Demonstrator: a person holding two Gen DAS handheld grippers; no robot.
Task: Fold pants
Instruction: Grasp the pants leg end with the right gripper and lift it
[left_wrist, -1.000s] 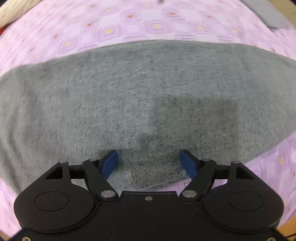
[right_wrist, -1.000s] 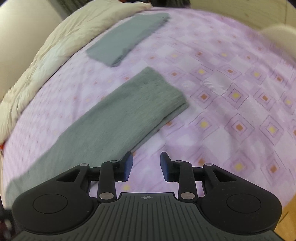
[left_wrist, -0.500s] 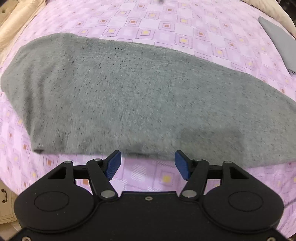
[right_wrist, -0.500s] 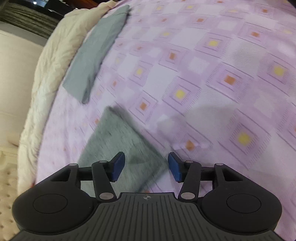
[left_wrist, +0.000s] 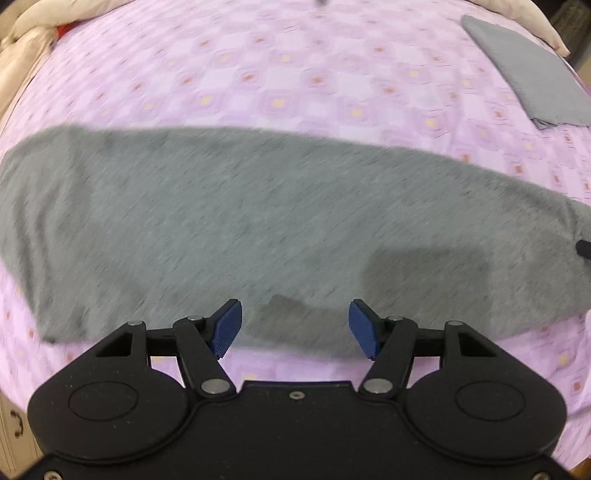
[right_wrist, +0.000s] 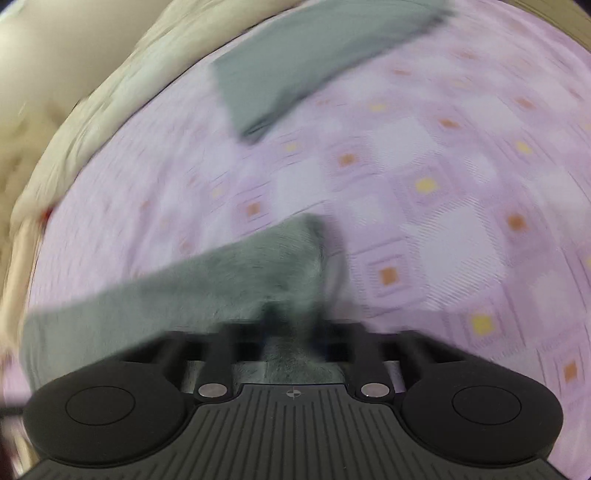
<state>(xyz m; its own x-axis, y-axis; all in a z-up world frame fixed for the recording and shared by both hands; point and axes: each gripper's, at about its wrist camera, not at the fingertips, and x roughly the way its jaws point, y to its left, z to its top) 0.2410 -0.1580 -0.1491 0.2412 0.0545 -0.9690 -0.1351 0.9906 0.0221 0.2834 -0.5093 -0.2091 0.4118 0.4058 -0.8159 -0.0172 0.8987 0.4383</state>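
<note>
Grey pants (left_wrist: 258, 221) lie flat in a long band across the purple patterned bedsheet (left_wrist: 295, 74). My left gripper (left_wrist: 295, 328) hangs open above their near edge, with nothing between its blue pads (left_wrist: 227, 325). In the right wrist view, one end of the pants (right_wrist: 221, 288) is bunched up and lifted off the sheet. My right gripper (right_wrist: 293, 332) is closing on that end, with the fabric pinched between its fingers; the picture is blurred. A dark tip (left_wrist: 583, 247) touches the pants' right end in the left wrist view.
A second grey garment (left_wrist: 535, 74), folded flat, lies at the far right of the bed (right_wrist: 314, 62). A cream duvet (right_wrist: 92, 129) is heaped along the bed's side (left_wrist: 22, 48). Pale furniture (left_wrist: 11, 424) stands beside the bed at the lower left.
My right gripper moved over the pants' end, opened wide, then closed on the fabric and rolled. My left gripper narrowed a little and drew back and up from the pants.
</note>
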